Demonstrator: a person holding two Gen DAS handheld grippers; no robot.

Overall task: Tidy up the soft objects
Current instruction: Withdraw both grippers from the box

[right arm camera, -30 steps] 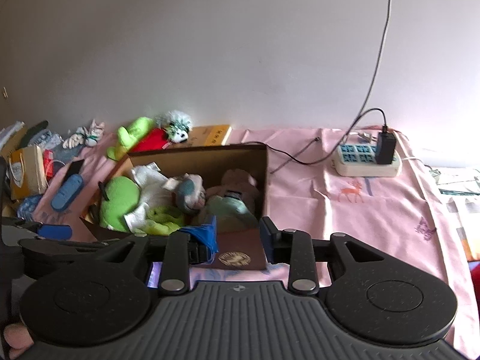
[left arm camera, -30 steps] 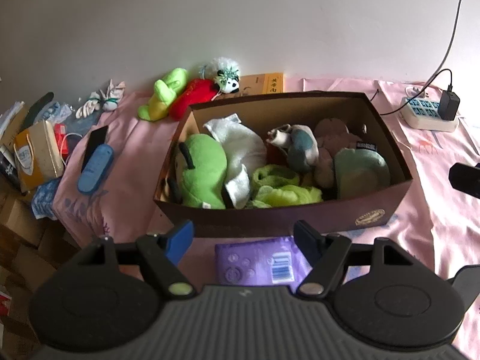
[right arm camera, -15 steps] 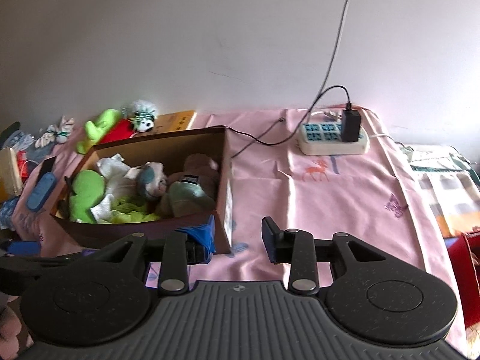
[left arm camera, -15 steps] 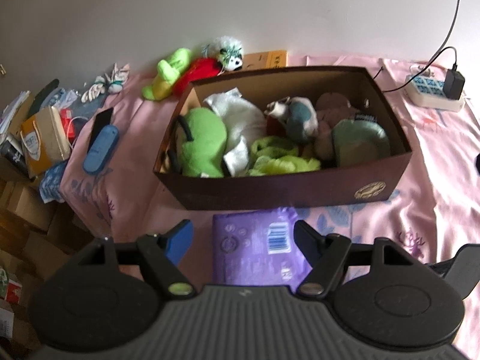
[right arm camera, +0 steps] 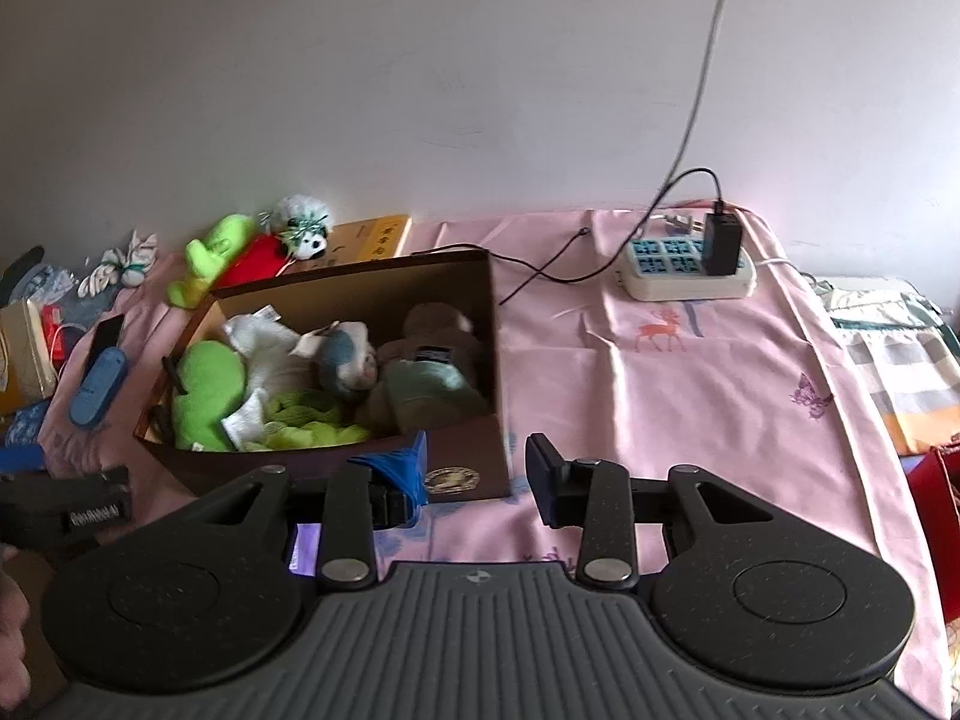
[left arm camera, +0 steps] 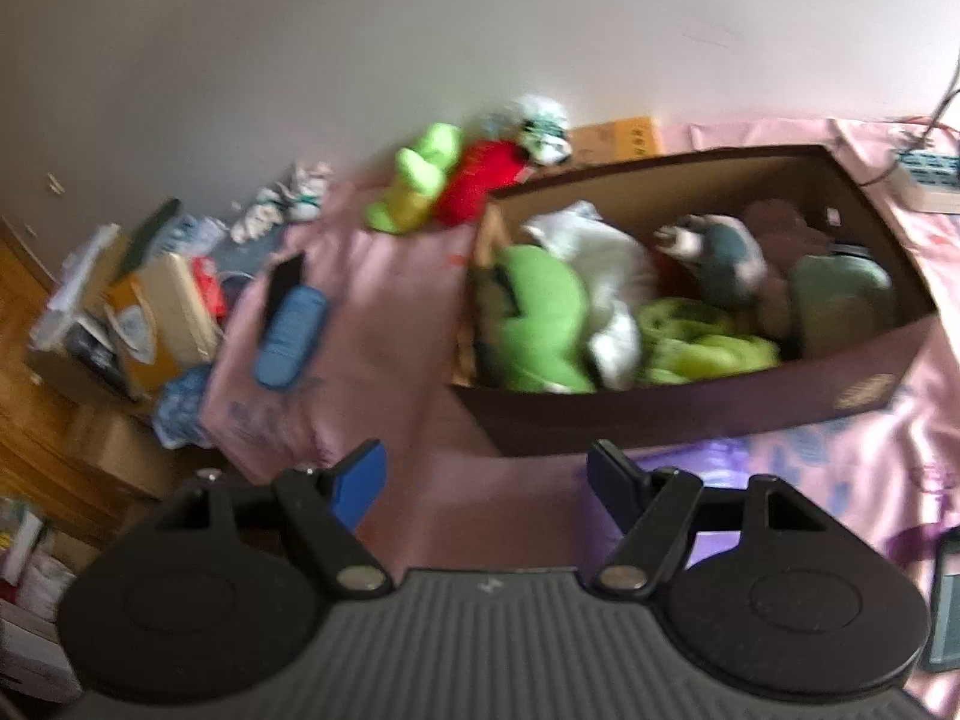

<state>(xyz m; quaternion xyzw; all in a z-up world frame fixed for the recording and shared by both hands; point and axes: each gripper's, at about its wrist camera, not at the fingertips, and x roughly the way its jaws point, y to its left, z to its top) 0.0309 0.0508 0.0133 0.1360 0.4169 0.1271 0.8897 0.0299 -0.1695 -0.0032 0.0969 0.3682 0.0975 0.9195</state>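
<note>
A dark brown box (left arm camera: 690, 408) (right arm camera: 474, 468) on the pink cloth holds several soft toys: a green plush (left arm camera: 540, 318) (right arm camera: 207, 384), a white one (left arm camera: 606, 252), a grey-blue one (right arm camera: 345, 360) and a yellow-green cloth (left arm camera: 708, 348). Behind the box lie a lime and red plush (left arm camera: 444, 180) (right arm camera: 210, 252) and a white panda toy (right arm camera: 303, 228). My left gripper (left arm camera: 486, 474) is open and empty, in front of the box's left corner. My right gripper (right arm camera: 477, 468) is open and empty, at the box's front right corner.
A purple packet (left arm camera: 708, 462) lies in front of the box. A blue case (left arm camera: 291, 336) (right arm camera: 96, 384) and a black phone (right arm camera: 108, 330) lie left of it. A power strip with charger (right arm camera: 690, 267) sits far right. Clutter and boxes (left arm camera: 144, 324) crowd the left edge.
My left gripper has swung left and back, so the box now sits right of centre in a blurred view. My right gripper has pulled back and shifted right. Both stay open.
</note>
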